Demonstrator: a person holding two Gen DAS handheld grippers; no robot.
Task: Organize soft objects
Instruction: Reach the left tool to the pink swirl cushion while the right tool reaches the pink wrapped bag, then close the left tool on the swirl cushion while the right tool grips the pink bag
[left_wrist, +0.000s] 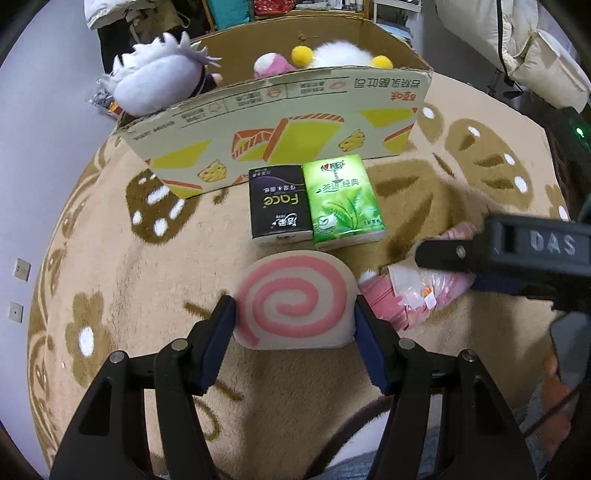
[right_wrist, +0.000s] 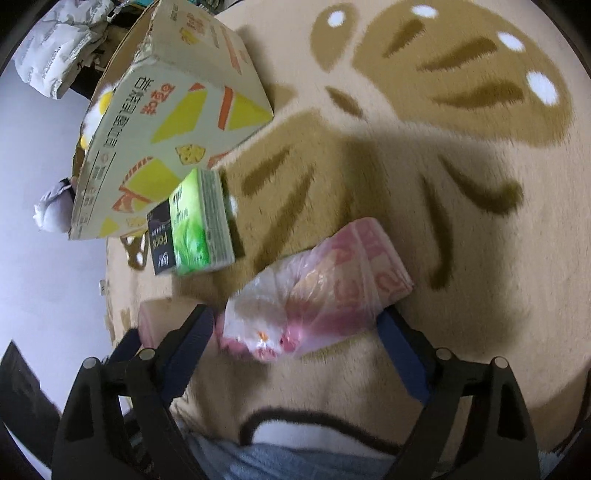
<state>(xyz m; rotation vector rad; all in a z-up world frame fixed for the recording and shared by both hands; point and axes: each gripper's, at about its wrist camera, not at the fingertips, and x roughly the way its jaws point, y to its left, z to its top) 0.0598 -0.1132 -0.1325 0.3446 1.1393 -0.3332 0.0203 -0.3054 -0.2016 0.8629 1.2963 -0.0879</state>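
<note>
A pink-and-cream spiral roll cushion (left_wrist: 295, 301) lies on the rug between the pads of my left gripper (left_wrist: 295, 314), which touch both its sides. My right gripper (right_wrist: 297, 325) straddles a pink item in a clear plastic bag (right_wrist: 317, 291), its pads at both ends; this bag also shows in the left wrist view (left_wrist: 417, 291). A black tissue pack (left_wrist: 279, 205) and a green tissue pack (left_wrist: 343, 199) lie side by side before the cardboard box (left_wrist: 280, 122). In the box sit a white-haired plush doll (left_wrist: 159, 79) and a pink, white and yellow plush (left_wrist: 325, 55).
A beige round rug with brown patterns (left_wrist: 122, 266) covers the floor. The box stands at its far edge. White padded jackets (left_wrist: 532, 44) hang at the far right. A grey wall (left_wrist: 33, 147) lies to the left. My right gripper's body (left_wrist: 517, 251) reaches in from the right.
</note>
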